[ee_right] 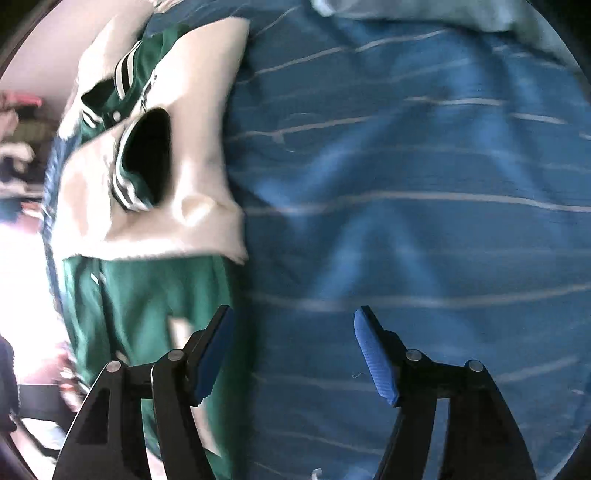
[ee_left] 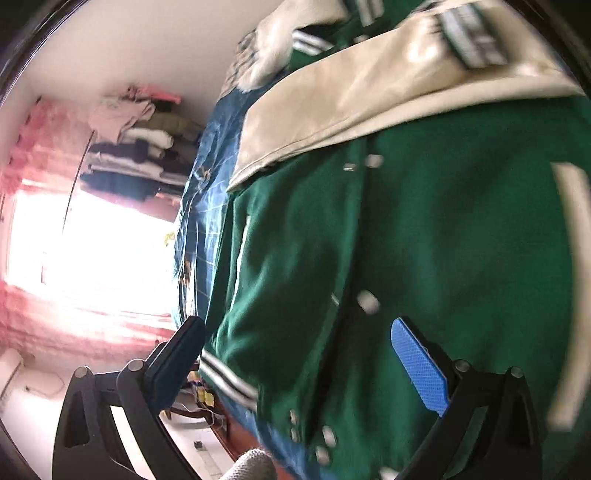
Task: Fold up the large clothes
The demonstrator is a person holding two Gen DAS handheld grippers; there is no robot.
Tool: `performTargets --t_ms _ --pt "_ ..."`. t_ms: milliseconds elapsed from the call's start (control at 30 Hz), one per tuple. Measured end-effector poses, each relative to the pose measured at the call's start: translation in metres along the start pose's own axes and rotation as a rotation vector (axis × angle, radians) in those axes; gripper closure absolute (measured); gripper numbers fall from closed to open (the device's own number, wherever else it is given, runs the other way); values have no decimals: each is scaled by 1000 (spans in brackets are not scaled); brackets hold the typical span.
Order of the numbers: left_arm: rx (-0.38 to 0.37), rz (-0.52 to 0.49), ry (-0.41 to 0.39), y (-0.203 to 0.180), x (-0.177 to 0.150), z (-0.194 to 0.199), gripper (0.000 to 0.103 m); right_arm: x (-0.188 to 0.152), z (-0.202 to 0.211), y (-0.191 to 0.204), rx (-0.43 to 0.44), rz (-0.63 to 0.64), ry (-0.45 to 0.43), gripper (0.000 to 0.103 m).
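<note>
A green varsity jacket (ee_left: 424, 240) with cream sleeves (ee_left: 351, 96) and striped cuffs lies spread on a blue bedsheet (ee_left: 201, 206). My left gripper (ee_left: 295, 339) hangs over the jacket's lower hem, jaws wide apart, nothing between the blue pads (ee_left: 417, 365). In the right wrist view the jacket (ee_right: 147, 295) lies to the left, one cream sleeve (ee_right: 192, 206) folded across it, its dark cuff opening showing. My right gripper (ee_right: 293, 339) points down at the bare sheet (ee_right: 406, 221) just right of the jacket's edge, open and empty.
A rack of stacked clothes (ee_left: 136, 147) stands by the far wall next to a bright window with pink curtains (ee_left: 55, 206). The bed's edge and the floor (ee_left: 192, 443) show at the lower left. A pale pillow or cover (ee_right: 424, 11) lies at the top of the sheet.
</note>
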State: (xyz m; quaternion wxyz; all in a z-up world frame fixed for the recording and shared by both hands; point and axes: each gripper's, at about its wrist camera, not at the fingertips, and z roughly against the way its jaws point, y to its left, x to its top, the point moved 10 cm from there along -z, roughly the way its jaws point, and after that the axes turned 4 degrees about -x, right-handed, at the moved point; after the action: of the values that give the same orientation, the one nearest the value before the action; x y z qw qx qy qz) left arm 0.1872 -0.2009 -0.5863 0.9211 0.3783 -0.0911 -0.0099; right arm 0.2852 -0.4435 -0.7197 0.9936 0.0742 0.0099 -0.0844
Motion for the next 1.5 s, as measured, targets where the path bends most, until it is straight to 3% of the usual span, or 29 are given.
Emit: performTargets --t_ms 33,100,167,300,467,700,900,967,1033,1067,1100,1133,1200,1333,1367,1400,1500 --pt "-5 -15 4 -7 -7 11 0 -9 5 -11 -26 5 -1 20" --pt "-43 -46 26 -29 -24 36 0 -24 13 -34 -90 5 -5 14" --pt "-88 -75 32 -58 -44 61 0 -39 21 -61 -143 -9 -2 14" --pt "-138 -146 30 -115 -69 93 0 -57 30 -100 -156 -97 15 14" --pt "-39 -210 33 -161 -78 80 0 -58 40 -133 -168 -170 14 13" --pt "71 -73 26 -135 -51 44 0 -42 44 -127 -146 -197 6 13" --pt "125 55 102 -85 -33 8 0 -30 39 -101 -93 -165 13 13" --pt "140 73 93 -72 -28 6 0 -20 25 -84 -48 -155 24 13" --pt "125 86 86 -64 -26 5 1 -1 8 -58 52 -129 25 13" --pt "103 95 79 -60 -25 5 5 11 2 -42 129 -128 22 13" --pt "52 108 70 -58 -24 6 21 21 -2 -30 189 -125 15 13" --pt "-1 125 57 -58 -22 9 45 37 -6 -13 279 -116 4 13" --pt "-91 137 28 -58 -15 18 74 64 -10 19 441 -96 -11 13" --pt "-159 125 -4 -51 -5 31 87 108 -16 76 704 -74 -8 7" --pt "-171 126 -9 -47 -3 33 88 116 -19 89 736 -66 6 6" --pt "-181 130 -10 -44 -1 32 88 121 -23 95 733 -64 16 0" --pt "-210 137 -12 -34 3 29 89 134 -44 114 694 -80 69 0"
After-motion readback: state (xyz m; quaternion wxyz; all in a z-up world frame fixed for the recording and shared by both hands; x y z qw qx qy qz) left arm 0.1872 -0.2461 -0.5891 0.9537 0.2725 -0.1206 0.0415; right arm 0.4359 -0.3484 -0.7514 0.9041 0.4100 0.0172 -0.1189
